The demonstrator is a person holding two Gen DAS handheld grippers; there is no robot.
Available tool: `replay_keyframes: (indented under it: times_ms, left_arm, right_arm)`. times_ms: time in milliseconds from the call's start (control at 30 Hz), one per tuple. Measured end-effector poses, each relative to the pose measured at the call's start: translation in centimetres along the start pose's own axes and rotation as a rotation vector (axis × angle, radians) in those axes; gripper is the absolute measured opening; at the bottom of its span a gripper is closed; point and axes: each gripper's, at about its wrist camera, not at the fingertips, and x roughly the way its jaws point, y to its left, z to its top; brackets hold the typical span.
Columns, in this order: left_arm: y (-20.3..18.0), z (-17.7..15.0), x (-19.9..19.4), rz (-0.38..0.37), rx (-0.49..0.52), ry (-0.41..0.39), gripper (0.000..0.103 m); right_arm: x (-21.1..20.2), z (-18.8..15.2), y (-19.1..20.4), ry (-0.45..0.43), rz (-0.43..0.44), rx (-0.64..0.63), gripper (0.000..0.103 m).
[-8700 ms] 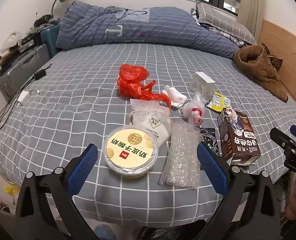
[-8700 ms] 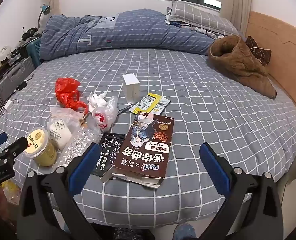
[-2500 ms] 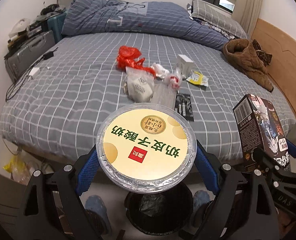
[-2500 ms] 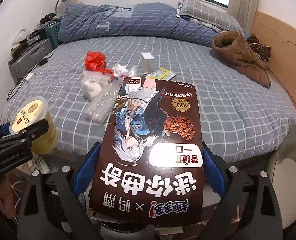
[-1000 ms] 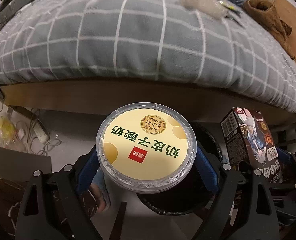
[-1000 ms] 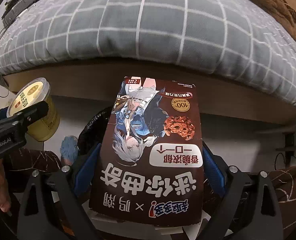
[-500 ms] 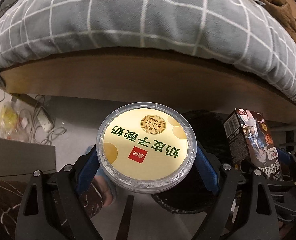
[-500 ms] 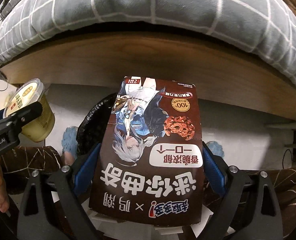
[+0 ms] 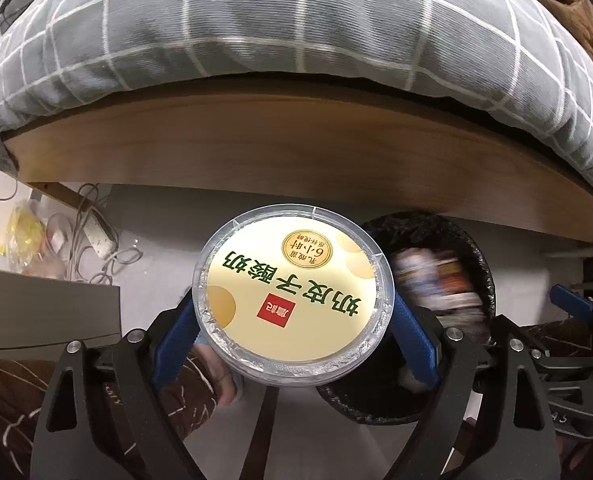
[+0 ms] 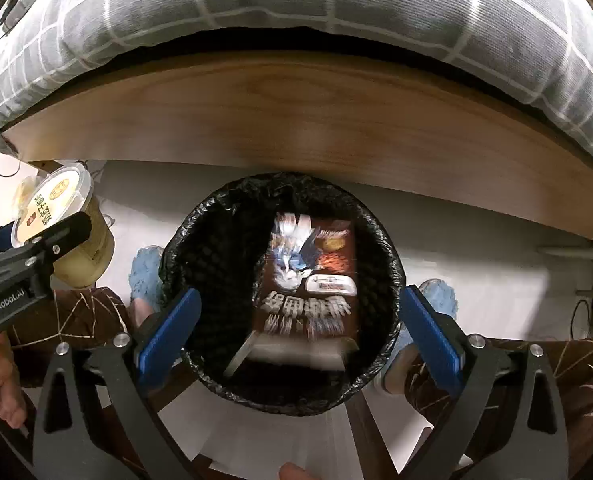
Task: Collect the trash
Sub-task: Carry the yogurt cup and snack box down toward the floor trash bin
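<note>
Left gripper (image 9: pixel 294 334) clamped the yogurt cup (image 9: pixel 292 296), held beside the bin (image 10: pixel 384 240). Right gripper (image 10: pixel 296 326) hung spread above it, box (image 10: pixel 308 280) blurred inside.

A grey bedcover (image 9: pixel 296 28) with a white grid is hanging over the wooden bed frame (image 9: pixel 280 148), filling the view from nine to three o'clock. Below it a pale floor (image 9: pixel 160 216) is showing. At nine o'clock a white power strip (image 9: pixel 98 236) with tangled grey cables is lying on the floor, beside a yellow bag (image 9: pixel 18 236). A dark panel (image 9: pixel 44 308) is sitting at eight o'clock.
</note>
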Motion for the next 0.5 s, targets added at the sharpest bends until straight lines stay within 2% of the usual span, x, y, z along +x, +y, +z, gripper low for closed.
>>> replay_keyframes:
  times_ms: [233,500]
  left_arm:
    - [-1.8,0.2,-0.2,-0.011,0.029,0.007,0.086]
    - [-5.2,0.3,0.3,-0.028,0.085,0.023,0.086]
  right_arm:
    - [-1.1,-0.4,-0.7,-0.034,-0.034,0.007,0.096]
    - [-3.0,-1.2,-3.8,-0.082,-0.103,0.067,0.096]
